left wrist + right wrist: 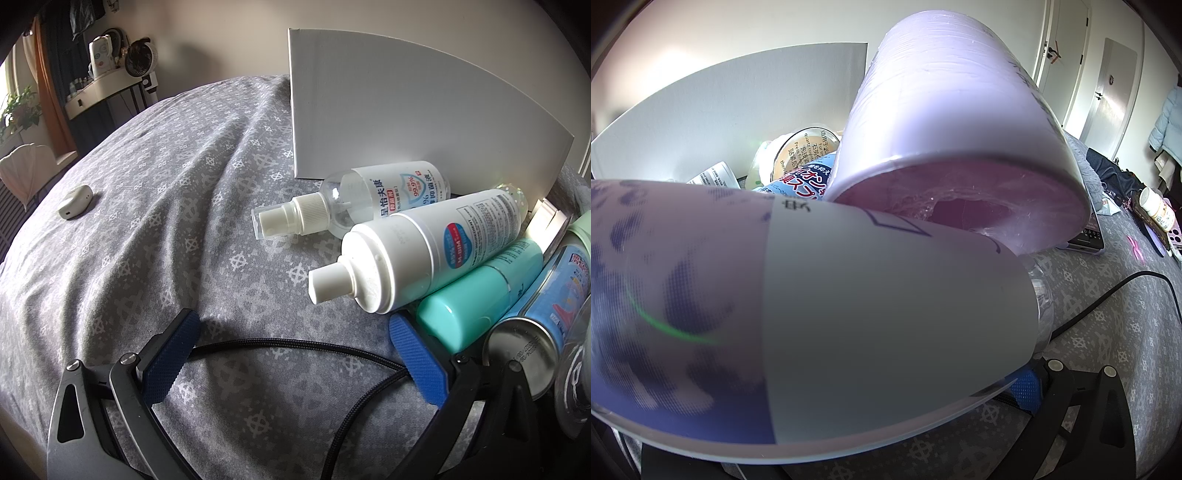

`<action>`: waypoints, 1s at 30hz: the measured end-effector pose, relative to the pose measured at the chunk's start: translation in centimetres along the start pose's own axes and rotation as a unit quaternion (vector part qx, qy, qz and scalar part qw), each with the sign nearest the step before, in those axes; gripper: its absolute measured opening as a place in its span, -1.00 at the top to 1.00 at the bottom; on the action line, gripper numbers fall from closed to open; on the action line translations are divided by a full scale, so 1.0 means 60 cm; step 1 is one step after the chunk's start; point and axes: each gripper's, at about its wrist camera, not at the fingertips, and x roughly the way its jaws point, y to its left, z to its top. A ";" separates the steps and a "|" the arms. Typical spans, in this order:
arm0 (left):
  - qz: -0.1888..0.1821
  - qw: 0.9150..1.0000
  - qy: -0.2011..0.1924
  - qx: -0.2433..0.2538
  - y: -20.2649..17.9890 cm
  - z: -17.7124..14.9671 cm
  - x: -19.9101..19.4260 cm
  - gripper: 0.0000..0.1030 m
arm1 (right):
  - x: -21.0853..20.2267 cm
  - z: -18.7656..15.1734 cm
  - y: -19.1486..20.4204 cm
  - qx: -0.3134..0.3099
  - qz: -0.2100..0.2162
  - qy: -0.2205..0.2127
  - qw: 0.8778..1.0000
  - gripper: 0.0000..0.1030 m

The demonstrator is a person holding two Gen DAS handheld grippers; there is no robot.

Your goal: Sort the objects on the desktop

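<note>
In the left wrist view my left gripper (295, 332) is open and empty, low over the grey patterned cloth (147, 221). Just right of it lie a clear spray bottle (351, 199), a white pump bottle (424, 251), a teal bottle (480, 291) and a blue can (535, 325), side by side. In the right wrist view a large pale bottle with purple print (812, 295) fills the space between my right gripper's fingers (1027, 387). A lilac cylinder (960, 129) lies right behind it.
A white board (406, 110) stands behind the bottles. A small grey device (75, 201) lies far left on the cloth. A black cable (1126, 291), a phone-like device (1089, 229) and small items (1156, 206) lie to the right.
</note>
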 end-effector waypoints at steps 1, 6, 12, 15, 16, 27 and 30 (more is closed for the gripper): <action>0.000 1.000 0.000 0.000 0.000 0.000 0.000 -0.99 | 0.000 0.000 0.001 0.000 0.000 0.000 1.000 -1.00; 0.000 1.000 0.000 0.000 0.000 0.000 0.000 -0.99 | -0.002 -0.002 -0.001 0.000 0.000 0.000 1.000 -1.00; 0.000 1.000 0.000 0.000 0.000 0.000 0.000 -0.99 | -0.001 -0.003 -0.001 0.000 0.000 0.000 1.000 -1.00; 0.000 1.000 0.000 0.000 0.000 0.000 0.000 -0.99 | -0.001 -0.003 -0.001 0.000 0.000 0.000 1.000 -1.00; 0.000 1.000 0.000 0.000 0.000 0.000 0.000 -0.99 | -0.001 -0.002 0.000 0.000 0.000 0.000 1.000 -1.00; 0.000 1.000 0.000 -0.001 -0.003 0.000 -0.001 -0.99 | -0.001 -0.002 -0.001 0.000 0.000 -0.001 1.000 -1.00; 0.000 1.000 0.000 -0.001 -0.003 0.000 -0.001 -0.99 | -0.001 0.000 0.002 0.000 0.001 -0.002 1.000 -1.00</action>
